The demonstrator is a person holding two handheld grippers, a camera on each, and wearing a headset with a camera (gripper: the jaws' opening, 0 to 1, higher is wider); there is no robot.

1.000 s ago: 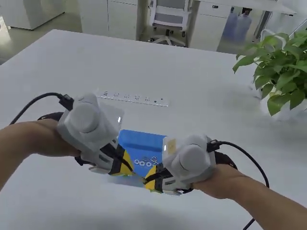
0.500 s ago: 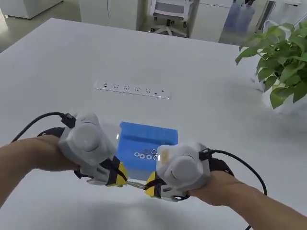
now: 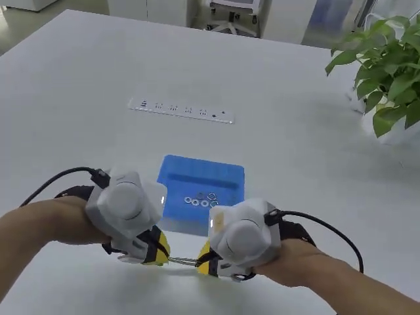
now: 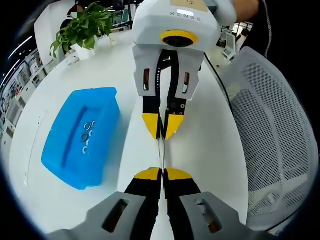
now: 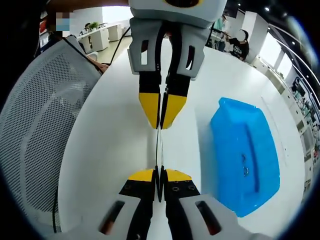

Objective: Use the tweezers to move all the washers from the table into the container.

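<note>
A blue container (image 3: 216,177) stands on the white table with several washers (image 3: 201,201) lying in it. Just in front of it, my left gripper (image 3: 161,254) and right gripper (image 3: 204,261) face each other tip to tip. A thin pair of metal tweezers (image 3: 183,260) runs between them. In the left gripper view my left gripper (image 4: 162,174) is shut on one end of the tweezers (image 4: 161,150), and the right gripper (image 4: 163,131) pinches the other. The right gripper view shows the same: right gripper (image 5: 159,176), tweezers (image 5: 159,147), left gripper (image 5: 161,120), container (image 5: 235,150).
A white power strip (image 3: 180,110) lies on the table beyond the container. A potted green plant (image 3: 387,65) stands at the far right. A white mesh chair (image 4: 270,150) sits at the table's near side.
Both grippers have drawn back from over the container's front edge toward the person, tips still together on the tweezers. The head camera has tilted, shifting the scene.
</note>
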